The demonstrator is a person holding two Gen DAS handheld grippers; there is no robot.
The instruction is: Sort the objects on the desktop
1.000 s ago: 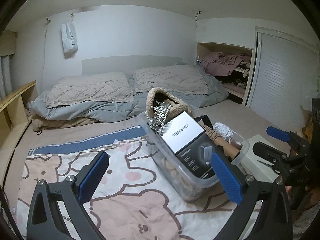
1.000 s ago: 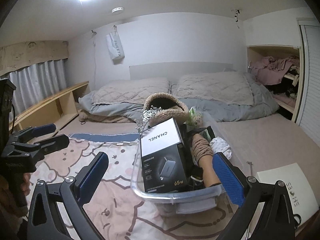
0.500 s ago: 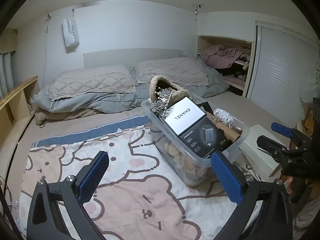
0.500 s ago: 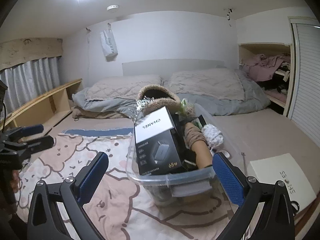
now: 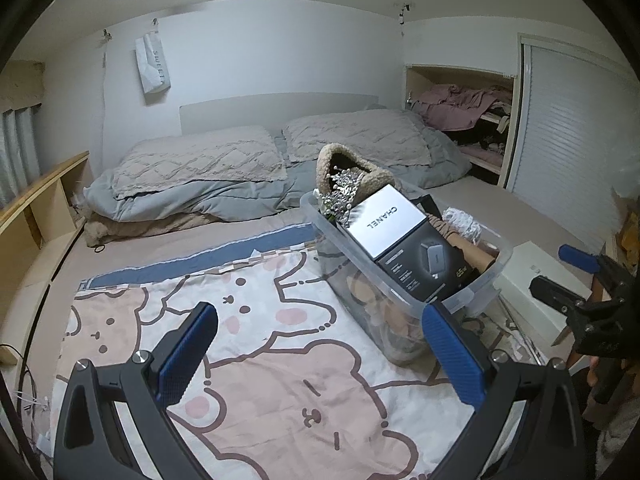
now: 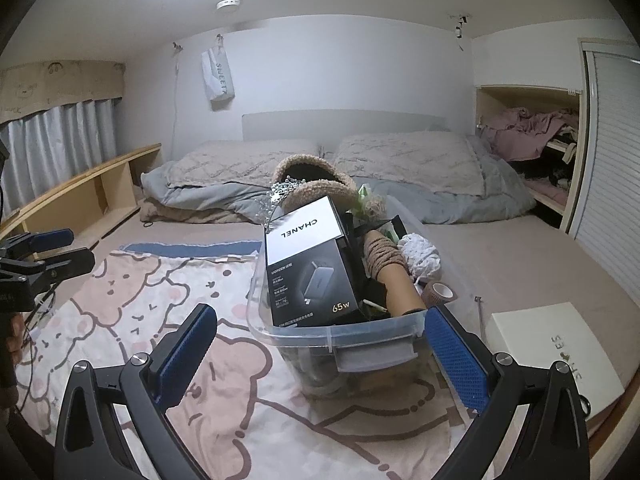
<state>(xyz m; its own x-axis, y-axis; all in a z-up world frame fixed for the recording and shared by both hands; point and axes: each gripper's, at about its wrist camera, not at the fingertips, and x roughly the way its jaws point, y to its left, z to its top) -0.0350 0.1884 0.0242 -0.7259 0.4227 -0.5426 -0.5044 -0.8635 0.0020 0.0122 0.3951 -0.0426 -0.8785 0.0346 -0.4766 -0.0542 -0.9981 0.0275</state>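
A: Left to right, please. Left gripper (image 5: 320, 354)?

B: Jaws spread wide, nothing between the blue pads. It hangs over the bear-print blanket (image 5: 248, 344), which covers the near part of the bed.

A: The task's things?

B: All packed in the clear plastic bin (image 6: 320, 338), which stands on the blanket's right side, just ahead of the right gripper's pads. Inside, from the left: a spray of dried flowers (image 6: 280, 194) against a fuzzy tan slipper (image 6: 316, 184) at the far end, a white CHANEL box (image 6: 306, 230) lying tilted on a black charger box (image 6: 312, 286) marked 65w, then a rope-wrapped tube (image 6: 390, 268), a white lace bundle (image 6: 420, 254) and a roll of tape (image 6: 440, 292) at the right wall.

A: Right gripper (image 6: 320, 354)?

B: Released too, jaws wide apart, empty. Near corner of the bin sits between its pads in view; contact cannot be told.

A: Further right?

B: A flat white box (image 6: 556, 352) lies on the bed, apart from the bin.
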